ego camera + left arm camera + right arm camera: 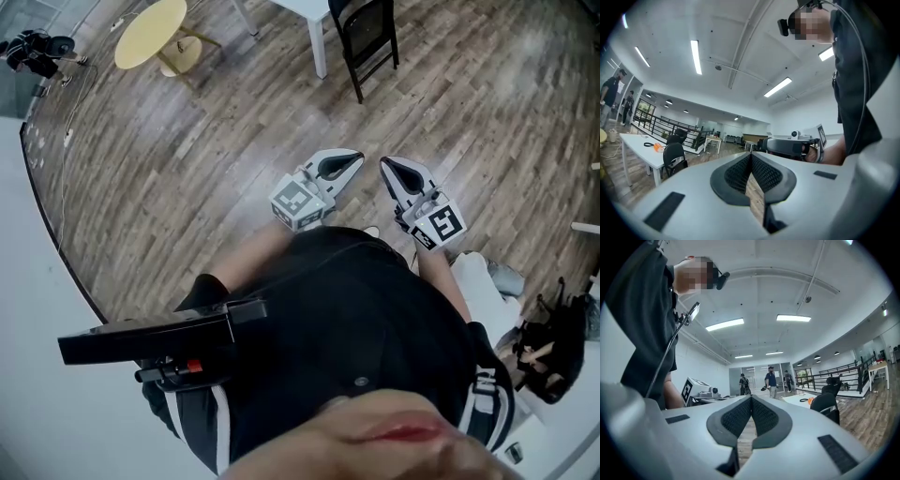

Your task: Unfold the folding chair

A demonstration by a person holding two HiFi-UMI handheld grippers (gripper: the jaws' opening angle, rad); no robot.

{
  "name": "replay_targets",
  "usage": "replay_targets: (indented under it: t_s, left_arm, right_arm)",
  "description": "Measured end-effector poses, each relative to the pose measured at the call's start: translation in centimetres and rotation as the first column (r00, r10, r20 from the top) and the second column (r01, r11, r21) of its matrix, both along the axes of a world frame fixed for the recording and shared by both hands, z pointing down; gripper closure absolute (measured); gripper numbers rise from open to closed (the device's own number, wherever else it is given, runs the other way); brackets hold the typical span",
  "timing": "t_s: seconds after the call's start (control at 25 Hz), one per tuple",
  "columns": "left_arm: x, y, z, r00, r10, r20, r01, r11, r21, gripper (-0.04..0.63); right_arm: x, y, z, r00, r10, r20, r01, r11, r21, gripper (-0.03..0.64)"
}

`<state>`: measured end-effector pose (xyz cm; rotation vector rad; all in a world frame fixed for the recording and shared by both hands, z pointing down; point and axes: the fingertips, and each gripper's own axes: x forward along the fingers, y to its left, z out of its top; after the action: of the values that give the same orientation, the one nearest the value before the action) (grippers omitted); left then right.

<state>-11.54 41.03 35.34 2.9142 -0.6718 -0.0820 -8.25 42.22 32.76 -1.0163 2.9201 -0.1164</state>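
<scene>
Open floor (375, 117) btwn L gripper (356, 158), R gripper (385, 165), folding chair (367, 36) by table (317, 42).

The black folding chair (367, 33) was cut off by the head view's top edge; whether it stood folded or open could not be told. The white table (320, 52) beside it showed only a corner and one leg.

Steep head view, folding chair (367, 37) distant
</scene>
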Motion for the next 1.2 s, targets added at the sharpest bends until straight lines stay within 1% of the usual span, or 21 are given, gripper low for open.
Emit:
replay_targets:
  t_s: [0.2,0.44,0.68,0.88,1.08,1.2]
  left_arm:
    - [0.5,0.1,0.2,0.999,0.007,0.036,-0.007,1.000,0.019,0.591]
    - [-0.5,0.3,0.5,0.999,-0.004,0.039,0.003,1.000,0.029,0.591]
    - [-2.1,0.0,0.8,0.999,-0.020,0.039,0.019,1.000,0.016,0.591]
    - [-3.9,-0.4,1.0,1.000,-0.023,0.015,0.023,1.000,-0.001,0.591]
    - [-7.4,-1.7,0.6,1.000,-0.017,-0.004,0.017,1.000,-0.015,0.591]
    - [-8.5,-1.8,1.3,1.000,-0.029,0.000,0.029,0.999,-0.024,0.591]
  right_arm:
    - [0.2,-0.2,0.5,0.999,-0.005,-0.032,0.005,1.000,0.001,0.609]
    - [-0.8,-0.3,0.8,0.999,0.019,-0.042,-0.019,1.000,0.001,0.609]
    - [-2.4,-0.6,0.5,0.999,0.017,-0.044,-0.016,1.000,0.009,0.609]
    - [-4.3,-0.9,0.4,0.999,0.016,-0.043,-0.016,1.000,0.003,0.609]
    - [-8.1,-2.2,0.2,0.998,0.012,-0.058,-0.013,1.000,-0.014,0.609]
    - [-9.4,-1.7,0.5,0.999,-0.003,-0.047,0.002,1.000,-0.014,0.609]
